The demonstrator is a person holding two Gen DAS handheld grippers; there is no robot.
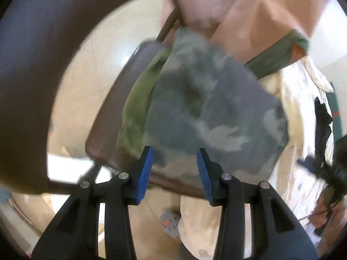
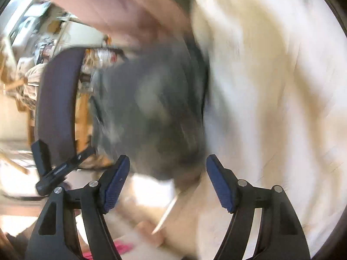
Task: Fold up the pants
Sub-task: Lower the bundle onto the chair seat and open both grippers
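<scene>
Nearest in the left wrist view, the left hand-held gripper (image 1: 174,162) has its blue pads partly spread with nothing pinched; the pants' near edge lies just beyond the tips. In the right wrist view, the right hand-held gripper (image 2: 168,173) is spread wider and also empty, with blurred cloth just ahead of it.

Just past the tips, the pants (image 1: 208,108), grey-blue with pale patches, lie in a bundle on a brown chair seat (image 1: 121,99), over a green cloth (image 1: 138,99). A person in pale clothing (image 2: 271,86) is close behind.

The bundle looks already folded and set down, so the step seems to be release. Next, each tool should back off without snagging the cloth or dragging the fold open.
</scene>
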